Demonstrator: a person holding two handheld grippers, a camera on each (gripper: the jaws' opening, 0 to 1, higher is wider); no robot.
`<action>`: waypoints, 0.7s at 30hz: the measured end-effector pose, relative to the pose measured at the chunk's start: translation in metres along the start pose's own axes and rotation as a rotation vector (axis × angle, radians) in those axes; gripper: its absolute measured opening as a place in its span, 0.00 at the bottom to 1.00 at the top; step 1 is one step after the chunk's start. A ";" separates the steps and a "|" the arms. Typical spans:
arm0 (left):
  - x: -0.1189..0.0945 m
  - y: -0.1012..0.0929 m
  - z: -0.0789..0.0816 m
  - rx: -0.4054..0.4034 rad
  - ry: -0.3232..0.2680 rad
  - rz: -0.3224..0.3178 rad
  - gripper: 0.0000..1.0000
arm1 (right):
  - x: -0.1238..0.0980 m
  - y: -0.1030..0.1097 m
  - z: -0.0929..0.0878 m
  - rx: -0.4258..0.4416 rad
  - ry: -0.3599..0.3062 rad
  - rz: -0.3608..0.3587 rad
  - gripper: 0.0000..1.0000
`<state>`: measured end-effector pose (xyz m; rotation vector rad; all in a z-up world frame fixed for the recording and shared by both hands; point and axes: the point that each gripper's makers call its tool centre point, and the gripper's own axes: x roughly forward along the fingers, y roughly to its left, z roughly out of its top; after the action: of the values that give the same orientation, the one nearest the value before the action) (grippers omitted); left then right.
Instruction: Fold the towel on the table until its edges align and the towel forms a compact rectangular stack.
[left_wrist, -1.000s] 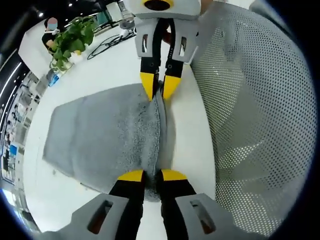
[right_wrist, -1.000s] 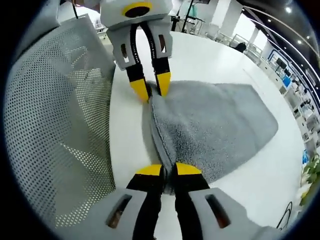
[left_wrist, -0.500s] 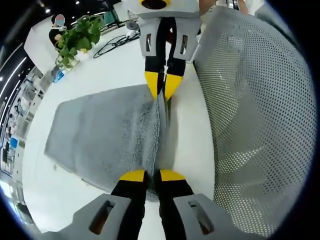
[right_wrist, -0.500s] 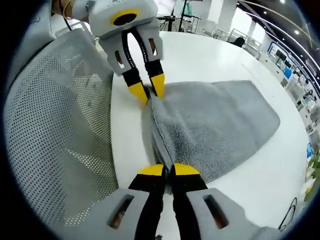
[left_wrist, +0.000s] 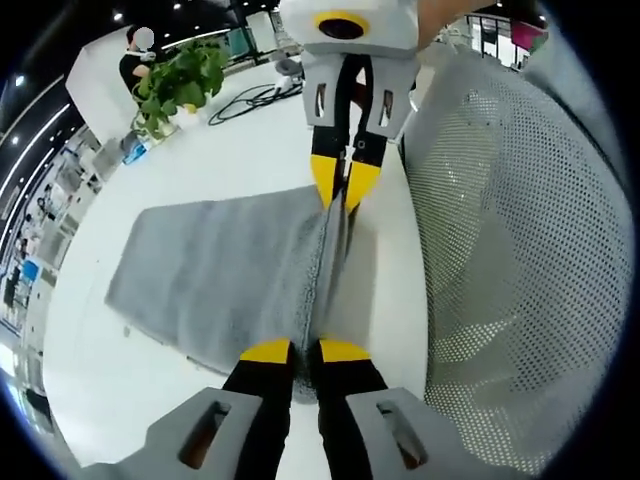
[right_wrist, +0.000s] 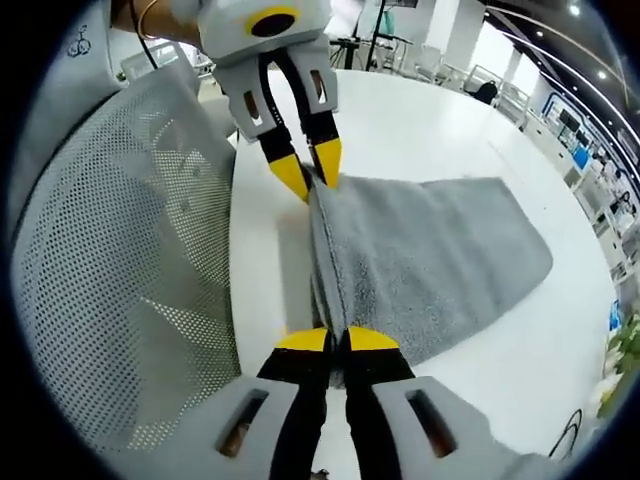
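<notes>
Left gripper view: left gripper and right gripper each clamp one end of the grey towel's raised edge, jaws closed, above the white table.

right gripper: jaws closed on near end of towel's raised edge | left gripper: enters from above, jaws pinched on far end of same edge | towel: grey, edge stretched between both grippers, rest lying flat on white table | mesh chair back: beside table edge
</notes>
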<state>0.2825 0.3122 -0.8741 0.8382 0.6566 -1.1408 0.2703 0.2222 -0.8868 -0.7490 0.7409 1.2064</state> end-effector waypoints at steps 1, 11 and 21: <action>-0.001 0.001 0.001 -0.001 -0.002 0.003 0.07 | -0.001 -0.001 0.001 -0.002 0.000 0.000 0.02; -0.020 0.017 0.018 0.019 -0.026 0.038 0.07 | -0.022 -0.014 0.017 -0.065 0.005 0.000 0.02; -0.039 0.056 0.037 0.021 -0.073 0.093 0.08 | -0.043 -0.045 0.038 -0.064 -0.030 -0.009 0.02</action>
<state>0.3261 0.3113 -0.8096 0.8329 0.5406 -1.0909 0.3101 0.2225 -0.8251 -0.7844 0.6757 1.2350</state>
